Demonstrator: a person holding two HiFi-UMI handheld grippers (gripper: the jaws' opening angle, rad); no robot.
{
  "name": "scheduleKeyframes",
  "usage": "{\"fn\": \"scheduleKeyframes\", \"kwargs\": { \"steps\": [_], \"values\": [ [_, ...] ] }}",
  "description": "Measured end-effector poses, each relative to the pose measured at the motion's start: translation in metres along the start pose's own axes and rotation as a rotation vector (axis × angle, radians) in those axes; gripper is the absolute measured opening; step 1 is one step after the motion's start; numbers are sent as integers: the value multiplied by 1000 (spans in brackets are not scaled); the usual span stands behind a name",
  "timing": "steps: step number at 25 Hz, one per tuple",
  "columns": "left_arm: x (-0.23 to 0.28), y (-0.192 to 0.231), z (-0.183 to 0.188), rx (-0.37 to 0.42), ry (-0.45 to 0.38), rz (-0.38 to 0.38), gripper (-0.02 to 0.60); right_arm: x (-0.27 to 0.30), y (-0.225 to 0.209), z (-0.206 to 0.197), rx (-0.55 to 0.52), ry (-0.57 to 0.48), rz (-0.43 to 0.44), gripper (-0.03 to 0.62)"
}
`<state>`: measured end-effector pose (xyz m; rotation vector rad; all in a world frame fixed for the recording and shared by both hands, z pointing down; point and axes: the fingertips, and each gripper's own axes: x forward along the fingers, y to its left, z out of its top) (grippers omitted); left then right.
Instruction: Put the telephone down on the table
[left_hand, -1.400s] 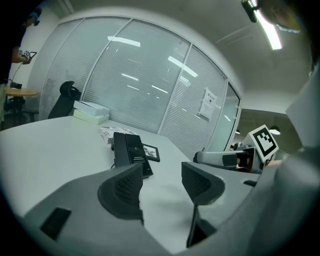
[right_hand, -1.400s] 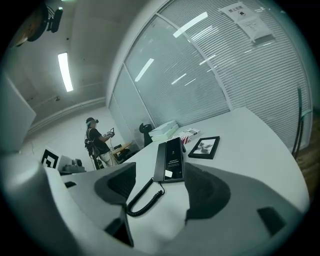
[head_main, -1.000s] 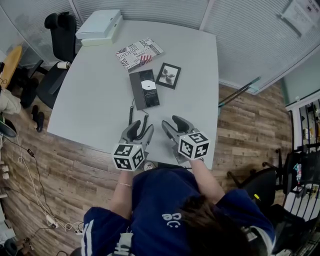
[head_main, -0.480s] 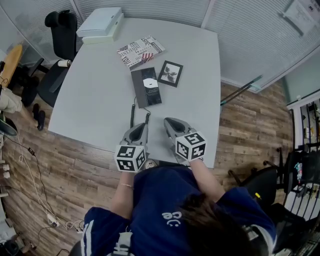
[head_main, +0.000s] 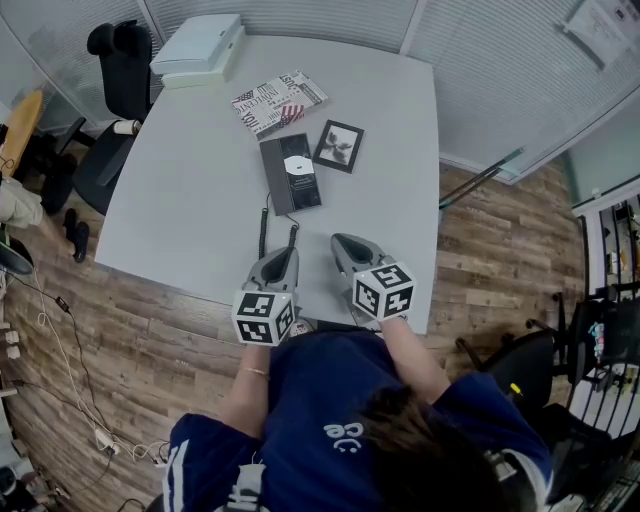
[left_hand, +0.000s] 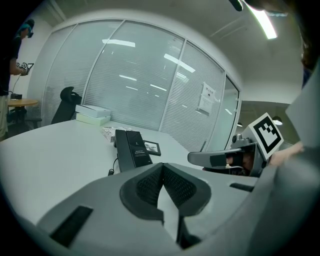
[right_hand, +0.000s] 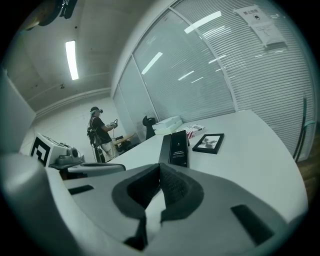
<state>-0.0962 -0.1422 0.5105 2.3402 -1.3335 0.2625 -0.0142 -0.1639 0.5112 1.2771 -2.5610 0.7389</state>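
1. Since a second ago both pairs have snapped shut. The left tongs (left_hand: 162, 170) and right tongs (right_hand: 159, 172) are now pressed together with nothing between their pads.
2. The telephone (head_main: 291, 173) lies flat on the table (head_main: 180, 200), ahead of both tips and well apart from them. Its cord (head_main: 262, 232) trails back towards the left tongs.
3. The telephone itself seems unmoved.
4. It looks already set down and released, so the task is probably done.

walls: blinds (head_main: 300, 20) | floor: wood (head_main: 500, 260) | chair (head_main: 115, 75) | ceiling light (right_hand: 71, 60)
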Motion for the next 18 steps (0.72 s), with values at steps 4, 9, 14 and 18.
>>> {"fn": "scheduleKeyframes", "kwargs": {
  "steps": [4,9,14,18],
  "values": [
    [1,-2,2,20,-2,5,3,-2,-2,-1,8,0,-2,9],
    [0,-3,-2,18,3,5,3,-6,-6,-5,20,-1,-16,9],
    [1,-3,-4,8,7,3,3,-8,-10,-7,16,-7,-36,9],
    [2,-5,-5,8,6,3,3,-9,-12,-9,8,-1,-38,9]
  ]
}}
